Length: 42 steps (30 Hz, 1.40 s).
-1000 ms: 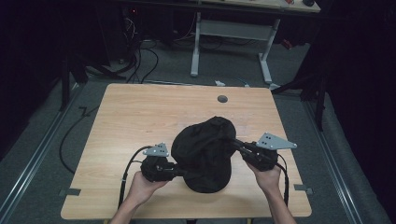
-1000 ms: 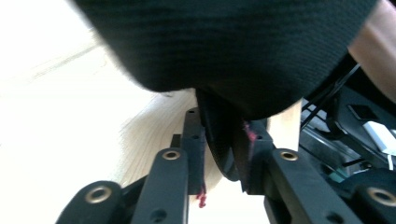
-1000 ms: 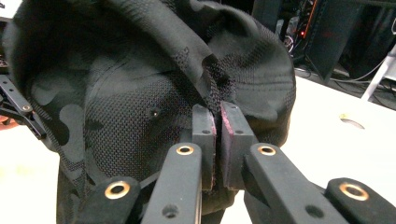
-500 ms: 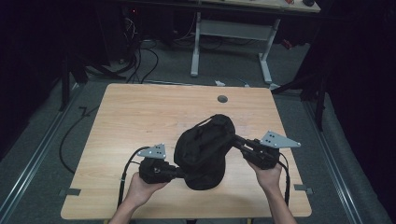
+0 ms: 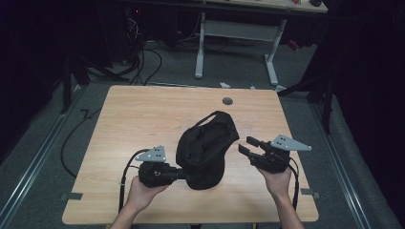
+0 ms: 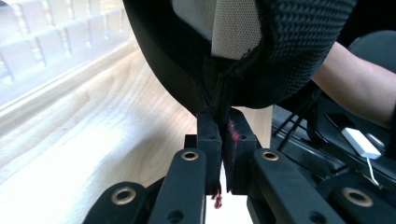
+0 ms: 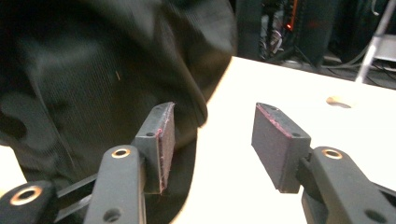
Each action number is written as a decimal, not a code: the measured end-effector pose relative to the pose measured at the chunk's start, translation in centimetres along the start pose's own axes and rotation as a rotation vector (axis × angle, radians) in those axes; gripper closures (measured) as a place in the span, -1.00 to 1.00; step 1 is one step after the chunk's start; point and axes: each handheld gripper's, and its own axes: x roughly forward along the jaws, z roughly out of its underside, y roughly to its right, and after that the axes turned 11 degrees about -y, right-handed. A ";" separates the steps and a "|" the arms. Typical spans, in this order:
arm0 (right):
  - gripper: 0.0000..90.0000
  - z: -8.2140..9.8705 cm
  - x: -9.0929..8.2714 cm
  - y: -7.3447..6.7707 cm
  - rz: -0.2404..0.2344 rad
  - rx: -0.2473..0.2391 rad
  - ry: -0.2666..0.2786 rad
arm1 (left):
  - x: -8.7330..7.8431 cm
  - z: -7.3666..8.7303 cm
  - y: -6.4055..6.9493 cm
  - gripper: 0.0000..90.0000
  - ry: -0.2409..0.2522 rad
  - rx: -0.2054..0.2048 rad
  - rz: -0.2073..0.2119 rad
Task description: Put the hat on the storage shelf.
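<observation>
One black fabric cap point(image 5: 206, 149) with a mesh-lined inside lies on the near half of the one light wooden table point(image 5: 143, 114), between the two hand-held grippers. In the left gripper view its hem hangs gathered above the jaws, and pale mesh lining point(image 6: 233, 23) shows inside the crown; nothing else can be seen in it.

The left gripper point(image 5: 184, 174) comes in from the cap's near left side with its jaws clamped tight on a fold of the cap's edge point(image 6: 223, 100). The right gripper point(image 5: 248, 146) sits just beside the cap's right side, apart from it. Its jaws have just been opening and now stand wide, with nothing between the two pads point(image 7: 275, 144); bare tabletop shows through the gap.

Farther out, one small round grey grommet point(image 5: 227, 101) sits in the table near its far edge. Beyond the table, one white desk frame point(image 5: 236, 33) stands on the grey floor among several dark cables point(image 5: 143, 62).
</observation>
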 end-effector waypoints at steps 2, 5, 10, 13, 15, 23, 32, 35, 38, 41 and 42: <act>0.05 0.5 0.2 0.2 0.030 0.006 -0.030 | -0.2 -0.1 0.0 0.92 0.020 -0.001 -0.008; 0.02 1.6 0.7 0.5 0.079 0.023 -0.081 | -0.4 -0.3 -0.1 0.92 0.040 0.001 -0.021; -0.02 3.6 1.7 1.2 0.136 0.062 -0.175 | -0.7 -0.7 0.1 0.92 0.071 0.015 -0.051; -0.03 5.1 2.5 1.8 0.175 0.094 -0.238 | -0.9 -0.9 0.1 0.92 0.091 0.020 -0.061; -0.03 6.0 2.8 2.2 0.201 0.113 -0.270 | -1.0 -1.1 0.1 0.92 0.106 0.018 -0.069; -0.07 8.4 3.8 3.2 0.283 0.169 -0.343 | -1.1 -1.7 -0.1 0.92 0.150 0.026 -0.115; -0.09 9.4 4.8 3.2 0.351 0.145 -0.379 | -1.4 -2.2 -0.3 0.92 0.196 0.025 -0.164; -0.10 9.4 4.8 3.1 0.357 0.148 -0.379 | -1.6 -2.5 -0.2 0.92 0.212 0.029 -0.176; -0.11 9.4 4.8 3.1 0.362 0.152 -0.379 | -1.7 -2.9 -0.2 0.92 0.224 0.028 -0.187; -0.15 9.4 4.8 3.1 0.356 0.148 -0.381 | -1.8 -3.3 -0.4 0.92 0.236 0.025 -0.199; -0.16 9.4 4.8 3.1 0.354 0.147 -0.382 | -1.8 -3.5 -0.5 0.92 0.242 0.024 -0.203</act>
